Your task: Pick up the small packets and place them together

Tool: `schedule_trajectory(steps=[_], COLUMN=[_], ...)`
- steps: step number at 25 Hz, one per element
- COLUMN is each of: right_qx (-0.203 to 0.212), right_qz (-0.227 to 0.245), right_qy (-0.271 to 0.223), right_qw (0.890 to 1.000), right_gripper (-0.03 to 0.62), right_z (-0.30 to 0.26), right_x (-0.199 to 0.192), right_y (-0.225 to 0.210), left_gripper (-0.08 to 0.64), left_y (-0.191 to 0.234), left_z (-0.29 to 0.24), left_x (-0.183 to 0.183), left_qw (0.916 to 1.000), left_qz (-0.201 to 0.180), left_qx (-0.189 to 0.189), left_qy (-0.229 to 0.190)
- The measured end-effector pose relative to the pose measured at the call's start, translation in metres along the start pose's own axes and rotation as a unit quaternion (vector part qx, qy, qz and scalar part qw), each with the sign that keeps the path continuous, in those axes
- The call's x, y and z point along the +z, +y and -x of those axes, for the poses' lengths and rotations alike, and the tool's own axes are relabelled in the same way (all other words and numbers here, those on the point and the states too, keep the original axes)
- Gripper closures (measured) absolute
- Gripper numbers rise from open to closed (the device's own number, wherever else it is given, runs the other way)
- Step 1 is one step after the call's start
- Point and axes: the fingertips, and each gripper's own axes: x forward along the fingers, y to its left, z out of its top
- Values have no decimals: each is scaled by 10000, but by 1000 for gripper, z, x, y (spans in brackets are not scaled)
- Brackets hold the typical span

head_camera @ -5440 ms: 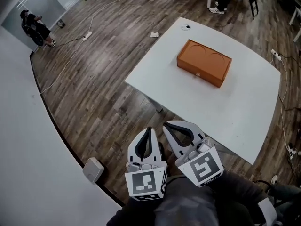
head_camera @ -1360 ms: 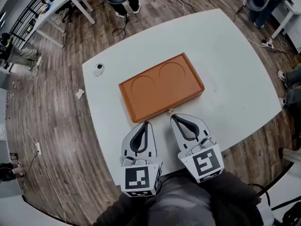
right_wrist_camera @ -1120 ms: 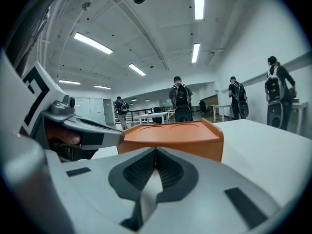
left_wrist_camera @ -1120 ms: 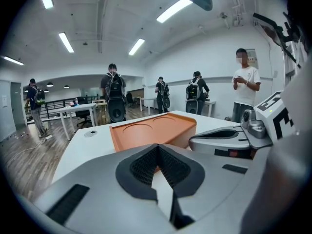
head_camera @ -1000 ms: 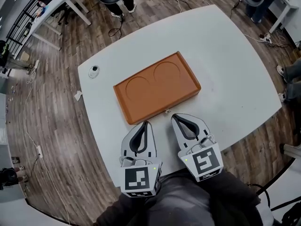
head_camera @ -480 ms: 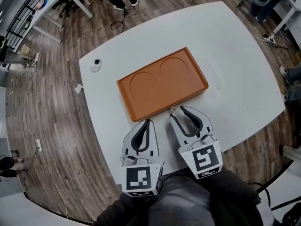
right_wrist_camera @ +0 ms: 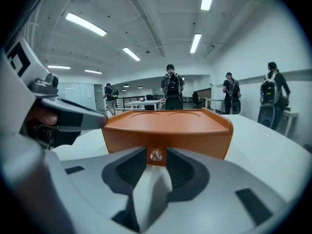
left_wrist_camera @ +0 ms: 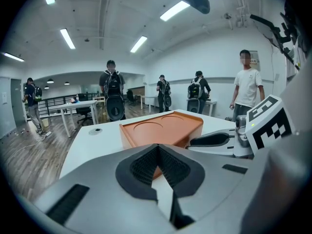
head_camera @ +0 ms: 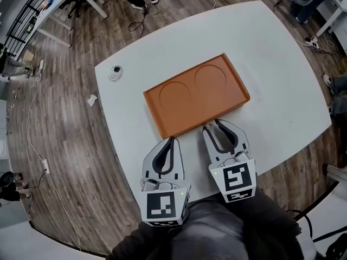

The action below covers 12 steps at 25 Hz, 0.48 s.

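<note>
Orange and smooth, the flat box (head_camera: pixel 195 93) with two round hollows in its lid lies on the white table (head_camera: pixel 271 53). Our right gripper (head_camera: pixel 212 124) has just been opening. Its jaws stand half apart around the box's small clear knob (right_wrist_camera: pixel 155 155), with the ribbed dark pads (right_wrist_camera: pixel 127 170) not pressing it. Our left gripper (head_camera: pixel 171 140) has its tips together, holding nothing, just short of the box.

— Where does the box (head_camera: pixel 196 93) sit?
— Mid-frame on the worktop (head_camera: pixel 282 64), with a small round object (head_camera: pixel 115 71) on the worktop to its upper left.
— And the grippers?
— Lower centre. The left gripper (head_camera: pixel 171 141) is just below the box's lower-left corner. The right gripper (head_camera: pixel 211 125) is at its near edge, with the knob (right_wrist_camera: pixel 155 155) between its jaws.
</note>
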Motion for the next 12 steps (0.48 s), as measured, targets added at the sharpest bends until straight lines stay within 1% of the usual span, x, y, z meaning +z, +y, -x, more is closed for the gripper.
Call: schedule_trajectory(steps=[5, 9, 12], right_qx=[-264, -247, -254], right_qz=[206, 331, 343], right_qy=[310, 380, 376], right_qw=[9990, 9984, 9984], right_gripper=[469, 512, 515], right_z=[-8, -8, -10], right_x=[-6, -7, -7], right_y=[-2, 0, 2], left_gripper=[563, 563, 563], left_y=[10, 12, 12], left_z=[1, 1, 0], left_x=[-5, -7, -8], left_qw=[10000, 9999, 9998], left_qz=[72, 90, 79], left_qx=[-38, -101, -156], left_qy=[36, 8, -11])
